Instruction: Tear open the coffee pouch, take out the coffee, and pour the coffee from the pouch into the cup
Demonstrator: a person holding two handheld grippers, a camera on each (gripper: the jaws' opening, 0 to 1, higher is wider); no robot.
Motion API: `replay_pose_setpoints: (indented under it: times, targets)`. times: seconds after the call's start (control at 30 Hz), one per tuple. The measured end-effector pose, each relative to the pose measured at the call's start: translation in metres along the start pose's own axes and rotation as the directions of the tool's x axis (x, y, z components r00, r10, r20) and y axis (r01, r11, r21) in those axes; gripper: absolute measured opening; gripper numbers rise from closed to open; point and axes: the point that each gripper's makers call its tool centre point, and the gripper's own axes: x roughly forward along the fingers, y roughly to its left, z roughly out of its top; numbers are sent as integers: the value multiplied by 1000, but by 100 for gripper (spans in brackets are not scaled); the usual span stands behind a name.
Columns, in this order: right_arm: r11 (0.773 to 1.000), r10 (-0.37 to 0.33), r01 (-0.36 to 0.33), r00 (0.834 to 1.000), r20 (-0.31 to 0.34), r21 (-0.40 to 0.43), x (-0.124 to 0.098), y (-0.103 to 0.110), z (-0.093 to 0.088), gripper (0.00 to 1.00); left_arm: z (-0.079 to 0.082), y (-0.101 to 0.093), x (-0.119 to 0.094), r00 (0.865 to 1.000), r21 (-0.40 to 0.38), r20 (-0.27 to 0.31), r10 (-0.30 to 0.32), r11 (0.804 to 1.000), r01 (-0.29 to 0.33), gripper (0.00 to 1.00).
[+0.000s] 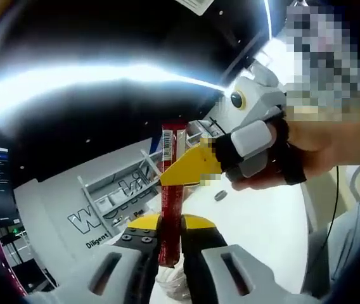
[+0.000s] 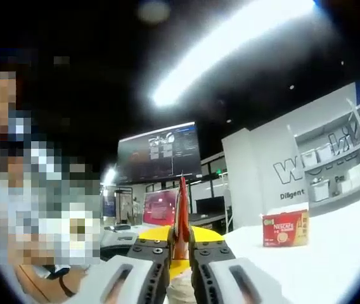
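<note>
A slim red coffee stick pouch (image 1: 169,196) stands upright in the left gripper view, barcode at its top. My left gripper (image 1: 170,233) is shut on its lower part. The right gripper (image 1: 167,176) reaches in from the right, held by a gloved hand (image 1: 259,152), its yellow jaws closed on the pouch's upper part. In the right gripper view the pouch (image 2: 182,209) is seen edge-on, pinched in my right gripper (image 2: 180,244). A pale shape (image 1: 170,282) sits just below the left jaws; I cannot tell whether it is the cup.
A white table (image 1: 262,221) lies behind, with a small grey object (image 1: 220,196) on it. A red Nescafe box (image 2: 286,229) stands on the table (image 2: 332,253) to the right. A monitor (image 2: 160,152) and a white wall with shelves (image 2: 313,171) are further back.
</note>
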Motion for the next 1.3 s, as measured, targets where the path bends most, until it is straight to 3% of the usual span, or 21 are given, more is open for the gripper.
replay_pose_setpoints:
  times: [0.33, 0.67, 0.8, 0.93, 1.0, 1.07, 1.17, 1.2, 1.23, 1.3]
  targets:
    - [1000, 3, -3, 1000, 23, 20, 4, 2, 1, 6, 2, 3, 1, 1000, -4, 13, 19, 1000, -19, 18]
    - [1000, 1, -1, 1000, 2, -26, 1, 6, 3, 13, -1, 4, 0, 1000, -5, 2, 6, 1000, -6, 13]
    - [997, 57, -55, 998, 20, -62, 1, 10, 8, 18, 2, 3, -1, 998, -86, 37, -41, 995, 44, 14]
    - [985, 151, -150, 988, 7, -81, 4, 13, 10, 26, 3, 8, 1, 992, -194, 91, -87, 976, 104, 14]
    - [962, 248, -248, 969, -10, -112, 8, 15, 11, 28, 1, 13, 4, 985, -247, 119, -123, 957, 150, 14]
    - [936, 333, -336, 942, -40, -105, 12, 19, 8, 31, 2, 11, 5, 969, -313, 158, -188, 922, 230, 14]
    - [893, 427, -436, 899, -98, -111, 18, 25, 4, 35, -6, 15, 7, 950, -356, 161, -268, 882, 309, 14]
    - [882, 447, -459, 887, -119, -106, 20, 26, 2, 33, -7, 14, 6, 938, -378, 166, -304, 859, 346, 14]
    - [883, 448, -461, 883, -140, -87, 24, 24, 0, 32, -8, 16, 5, 927, -392, 176, -331, 840, 375, 14]
    - [877, 459, -474, 875, -155, -80, 32, 21, 3, 31, -5, 27, 6, 919, -409, 214, -331, 824, 392, 14]
